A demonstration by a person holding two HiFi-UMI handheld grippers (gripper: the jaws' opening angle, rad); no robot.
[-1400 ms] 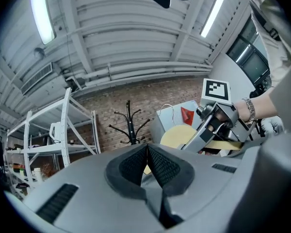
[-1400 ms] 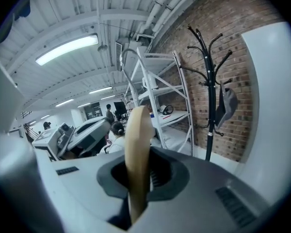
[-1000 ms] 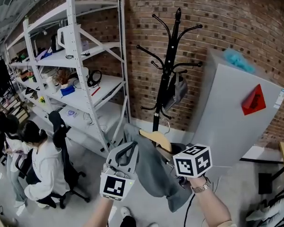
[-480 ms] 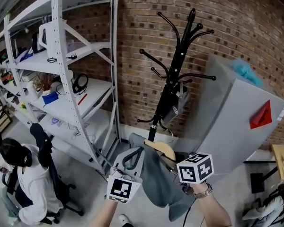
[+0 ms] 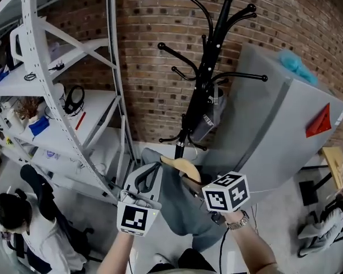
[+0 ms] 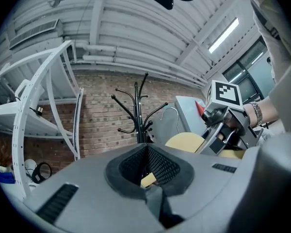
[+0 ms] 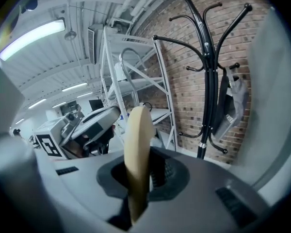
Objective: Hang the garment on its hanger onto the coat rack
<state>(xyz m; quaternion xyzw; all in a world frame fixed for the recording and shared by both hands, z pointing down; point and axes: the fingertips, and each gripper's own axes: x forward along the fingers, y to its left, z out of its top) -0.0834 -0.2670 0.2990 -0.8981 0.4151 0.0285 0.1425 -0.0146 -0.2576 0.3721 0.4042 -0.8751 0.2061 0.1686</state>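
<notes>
Pinching the left end of the wooden hanger (image 5: 184, 167) in the left gripper (image 5: 151, 173), with jaws closed on a sliver of the wood. Dangling the grey garment (image 5: 183, 216) below, mid-air, low by the rack's base. Clamping the other shoulder edge-on in the right gripper (image 5: 193, 186). Looks like the carry step, nothing hung yet. Next, probably: raise it all, catch the wire hook (image 6: 177, 118) over a free arm of the coat rack (image 5: 204, 79), then let go.

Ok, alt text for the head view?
The left hand-held gripper and right hand-held gripper hold a wooden hanger with a grey garment below a black coat rack by a brick wall. A bag hangs on the rack; white shelving stands left.
</notes>
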